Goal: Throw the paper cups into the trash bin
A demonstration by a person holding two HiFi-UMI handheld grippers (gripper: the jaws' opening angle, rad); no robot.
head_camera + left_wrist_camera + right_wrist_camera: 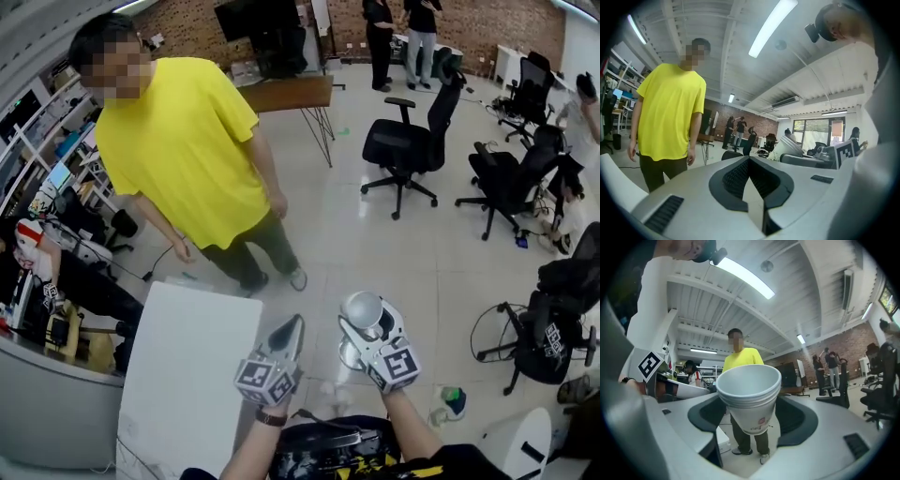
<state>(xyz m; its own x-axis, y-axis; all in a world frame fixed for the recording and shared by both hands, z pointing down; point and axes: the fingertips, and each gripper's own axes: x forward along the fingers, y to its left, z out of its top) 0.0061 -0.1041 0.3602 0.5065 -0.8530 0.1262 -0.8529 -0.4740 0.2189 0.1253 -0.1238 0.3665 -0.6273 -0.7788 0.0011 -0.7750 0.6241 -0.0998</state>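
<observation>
Several nested white paper cups (749, 399) are pinched in the jaws of the right gripper (367, 328), at 5 o'clock in the head view. The left gripper (289, 330), at 6 o'clock, has its jaws pressed together with nothing between them. No trash bin shows clearly, so the throw itself looks not yet done.

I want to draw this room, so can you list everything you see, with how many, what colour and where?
cups: one nested stack, white, between the jaws of the right gripper
person: one, yellow shirt, standing ahead beside the table
table: one, white, lower left
desk: one, brown wood, behind the person
chairs: at least four, black, on the right
people: two, dark clothes, far back by the brick wall
left gripper: one, grey, jaws together, empty
right gripper: one, grey, shut on the cups
</observation>
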